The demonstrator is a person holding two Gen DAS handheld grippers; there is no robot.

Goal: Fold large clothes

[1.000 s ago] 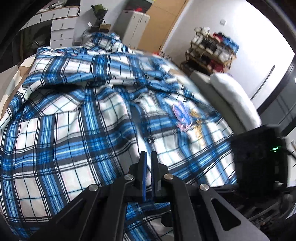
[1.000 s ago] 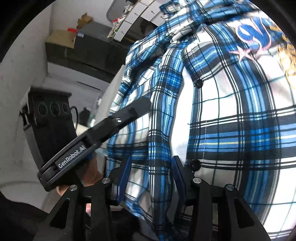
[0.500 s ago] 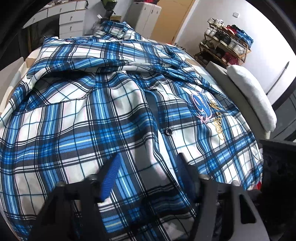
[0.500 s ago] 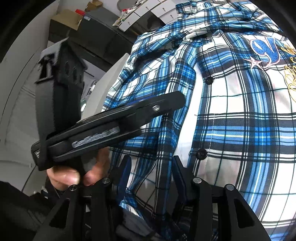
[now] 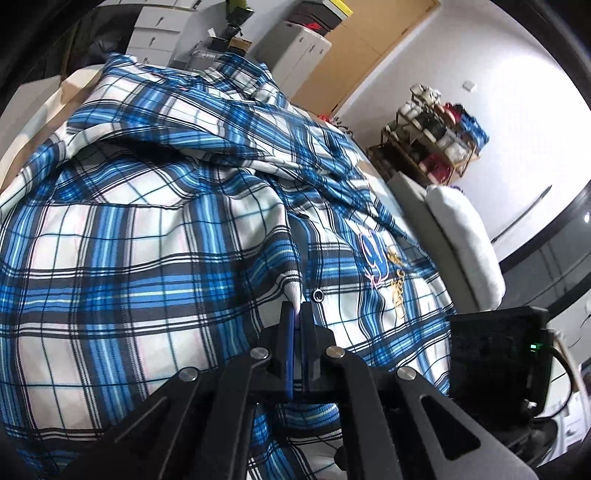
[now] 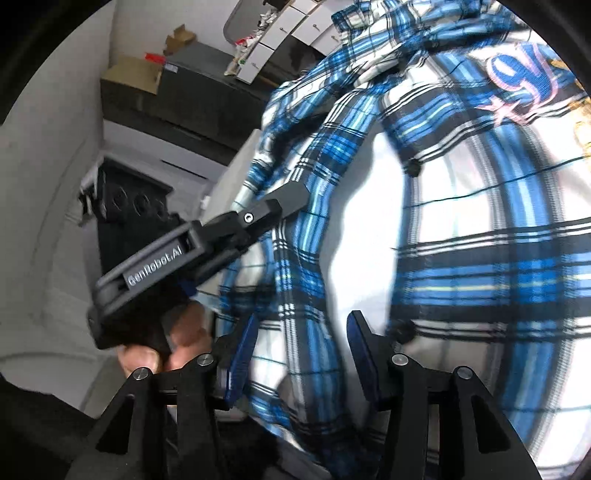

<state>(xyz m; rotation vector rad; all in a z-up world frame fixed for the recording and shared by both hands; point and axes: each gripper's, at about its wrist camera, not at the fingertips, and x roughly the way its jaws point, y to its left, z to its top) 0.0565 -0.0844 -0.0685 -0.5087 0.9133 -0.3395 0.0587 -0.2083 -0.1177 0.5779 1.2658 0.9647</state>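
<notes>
A large blue, white and black plaid shirt lies spread face up on a bed, with buttons and a pink-and-gold chest logo. My left gripper is shut on a fold of the shirt's front edge near a button. In the right wrist view the shirt fills the right side. My right gripper is open, its jaws straddling the shirt's front edge without pinching it. The left gripper shows there from the side, held by a hand.
A white pillow lies on a bench beside the bed's right side. A shoe rack, white drawers and a wooden door stand beyond. A dark cabinet with cardboard boxes stands at the left.
My left gripper was shut, opened over the shirt half a second ago, and has now shut on a fold of the front edge. My right gripper has stayed open over the fabric.
</notes>
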